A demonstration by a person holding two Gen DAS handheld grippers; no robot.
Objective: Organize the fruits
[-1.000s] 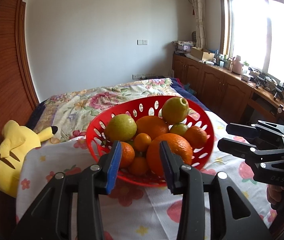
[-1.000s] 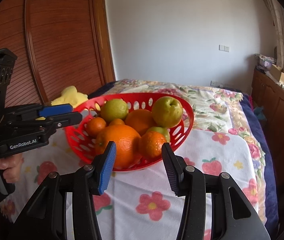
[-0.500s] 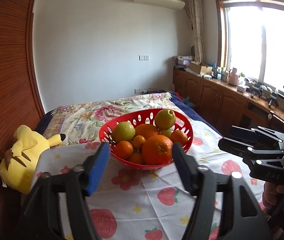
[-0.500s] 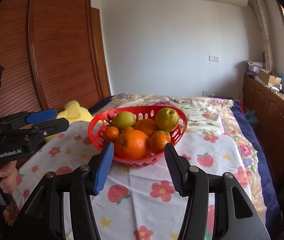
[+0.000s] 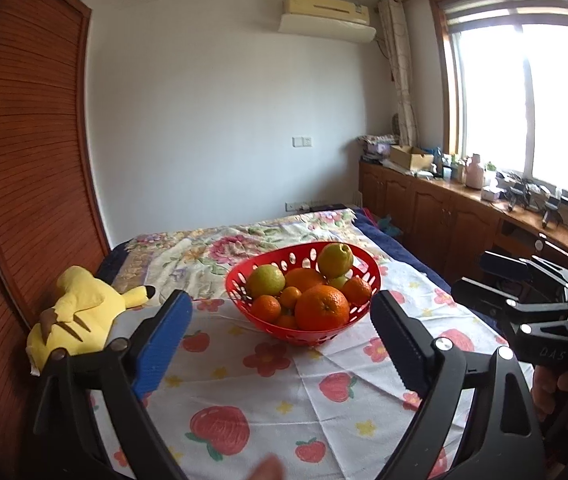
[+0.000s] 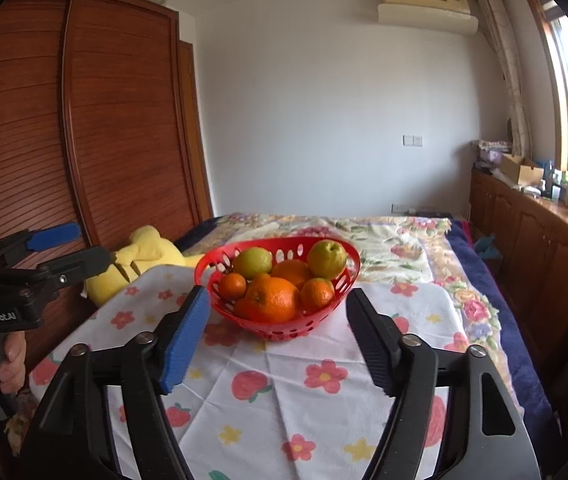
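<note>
Left wrist view: red basket [image 5: 303, 276] of fruit sits straight ahead of both empty, opening tongs [image 5: 280, 336], left slightly nearer.

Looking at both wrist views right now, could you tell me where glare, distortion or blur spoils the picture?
Left wrist view: the window is blown out white; the wardrobe bows from fisheye distortion; a blurred patch sits at the bottom edge. Right wrist view: glare only at the right edge; the basket and fruit stay sharp.
</note>
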